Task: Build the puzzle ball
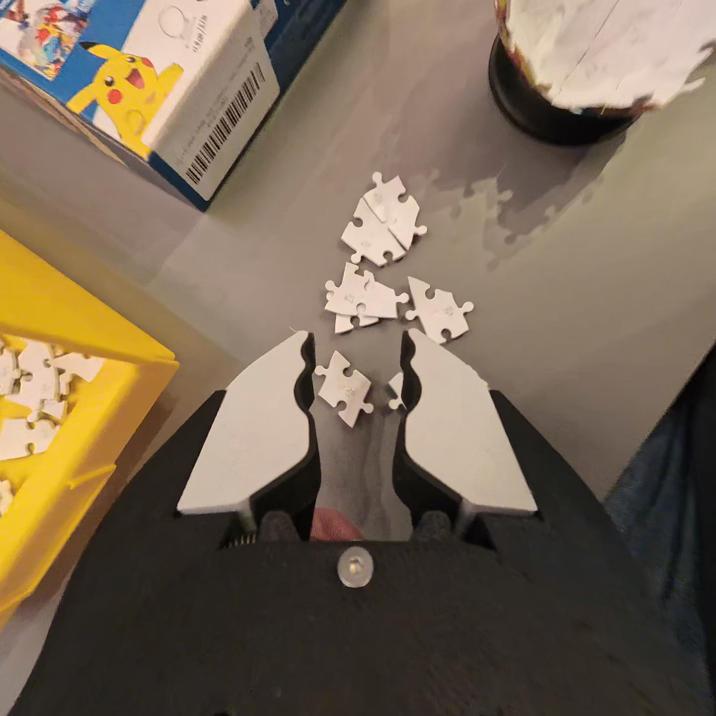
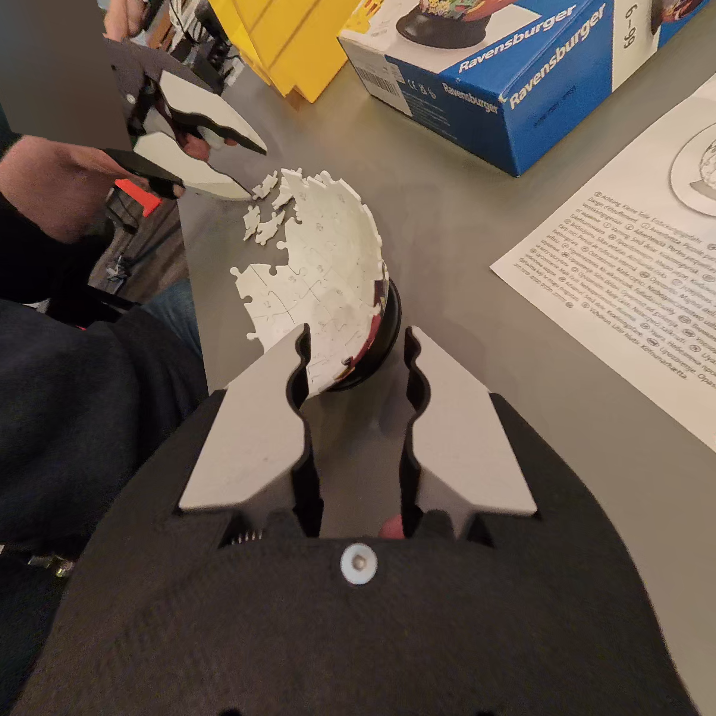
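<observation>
The puzzle ball [image 2: 329,279] stood partly built on its black stand [image 2: 389,337] on the grey table [image 2: 445,240], out from the person's edge. Roughly a half shell was joined, its white inner face turned toward the right wrist camera and a strip of printed colour showing low on the outside next to the stand. The upper rim was ragged with open tabs, so I judged the whole top half was left to close.

A handful of loose pieces [image 1: 381,221] lay white side up on the table between the ball and the person's edge, some overlapping in small clusters. Many more pieces [image 1: 35,391] sat in the yellow bin [image 1: 128,391] toward the table's left side, so most of the remaining stock had not been sorted out.

The left gripper [image 1: 358,341] hung low over the loose pieces with its jaws apart and nothing between them; one single piece [image 1: 345,387] lay on the table in the gap between its fingers, which made it the likely next pick. The right gripper [image 2: 358,333] was also spread open and empty, just beside the ball near its lower edge, not visibly touching it.

The blue puzzle box [image 2: 542,89] lay toward the far edge and the instruction sheet [image 2: 627,279] on the right side.
</observation>
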A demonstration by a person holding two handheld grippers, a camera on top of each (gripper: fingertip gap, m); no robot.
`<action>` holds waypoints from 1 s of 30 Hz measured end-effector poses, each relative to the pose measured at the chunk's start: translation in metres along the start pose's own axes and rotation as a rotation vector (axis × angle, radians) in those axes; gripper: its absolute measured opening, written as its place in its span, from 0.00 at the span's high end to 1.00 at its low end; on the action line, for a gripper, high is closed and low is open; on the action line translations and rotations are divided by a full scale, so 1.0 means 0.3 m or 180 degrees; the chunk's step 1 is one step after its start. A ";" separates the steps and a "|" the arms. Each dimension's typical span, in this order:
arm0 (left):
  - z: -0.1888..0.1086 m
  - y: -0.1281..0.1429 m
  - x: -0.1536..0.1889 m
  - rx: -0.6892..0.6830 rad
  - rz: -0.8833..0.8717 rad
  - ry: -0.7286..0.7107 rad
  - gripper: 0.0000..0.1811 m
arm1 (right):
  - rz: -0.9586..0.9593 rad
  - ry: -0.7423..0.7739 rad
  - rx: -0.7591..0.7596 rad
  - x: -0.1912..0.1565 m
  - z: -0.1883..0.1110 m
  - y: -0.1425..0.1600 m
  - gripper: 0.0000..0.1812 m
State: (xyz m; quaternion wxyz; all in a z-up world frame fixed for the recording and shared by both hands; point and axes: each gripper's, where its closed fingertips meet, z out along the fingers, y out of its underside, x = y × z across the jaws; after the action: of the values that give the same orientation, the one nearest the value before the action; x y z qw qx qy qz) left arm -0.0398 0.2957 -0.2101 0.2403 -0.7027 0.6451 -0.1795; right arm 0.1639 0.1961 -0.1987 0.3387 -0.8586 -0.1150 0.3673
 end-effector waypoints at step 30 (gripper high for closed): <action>-0.028 0.112 0.043 -0.0178 0.0316 0.0131 0.79 | -0.0009 0.0228 0.0207 0.033 -0.019 -0.036 0.80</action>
State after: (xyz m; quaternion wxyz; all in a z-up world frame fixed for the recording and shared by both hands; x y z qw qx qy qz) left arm -0.0708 0.2804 -0.2230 0.2159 -0.6724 0.6888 -0.1636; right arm 0.1756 0.2057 -0.1940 0.3708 -0.8596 -0.0920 0.3394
